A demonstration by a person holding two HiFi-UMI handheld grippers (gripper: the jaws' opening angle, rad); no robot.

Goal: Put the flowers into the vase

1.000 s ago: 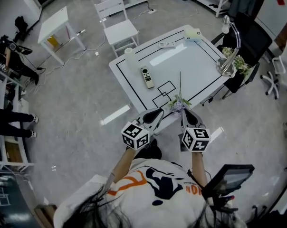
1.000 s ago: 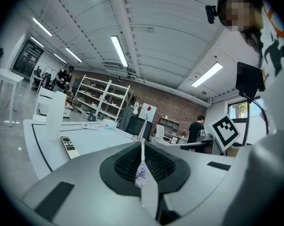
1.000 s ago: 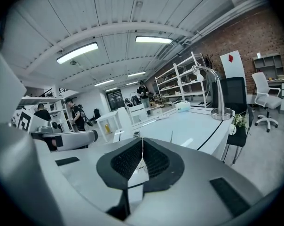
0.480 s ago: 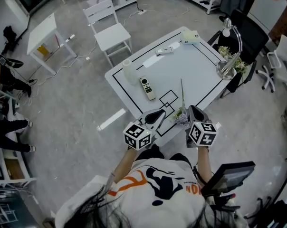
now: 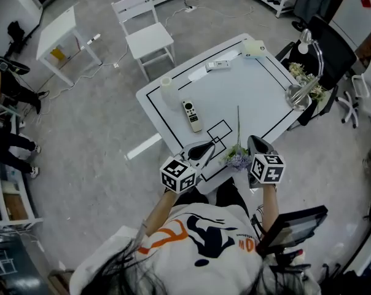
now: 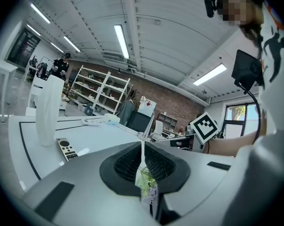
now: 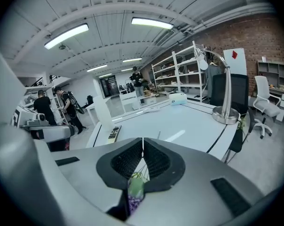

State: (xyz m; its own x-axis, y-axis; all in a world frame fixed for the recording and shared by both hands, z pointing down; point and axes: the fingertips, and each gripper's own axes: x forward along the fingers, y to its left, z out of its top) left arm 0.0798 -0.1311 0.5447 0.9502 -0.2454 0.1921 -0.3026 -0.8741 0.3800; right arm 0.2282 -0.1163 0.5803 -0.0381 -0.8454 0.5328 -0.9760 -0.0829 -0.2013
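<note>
A flower (image 5: 238, 154) with a long thin stem and pale purple blossoms lies on the white table (image 5: 247, 91). Its blossoms rest at the front edge. The white cylindrical vase (image 5: 169, 91) stands upright near the table's left corner. My left gripper (image 5: 202, 149) hovers at the front edge, left of the blossoms, shut and empty. My right gripper (image 5: 254, 142) is just right of the blossoms, also shut and empty. In the left gripper view the blossoms (image 6: 147, 182) show below the shut gripper (image 6: 142, 147), and the vase (image 6: 48, 109) stands far left. The right gripper view shows the blossoms (image 7: 134, 192) under its shut gripper (image 7: 142, 146).
A remote (image 5: 191, 115) lies right of the vase. A second remote (image 5: 217, 65) and a white box (image 5: 254, 48) sit at the far edge. A desk lamp (image 5: 301, 91) stands at the right corner. A white chair (image 5: 150, 32) is behind the table.
Both grippers have moved toward the table's front edge and a little lower. The right one now sits close beside the blossoms. Both stayed shut; the flower has not moved.
</note>
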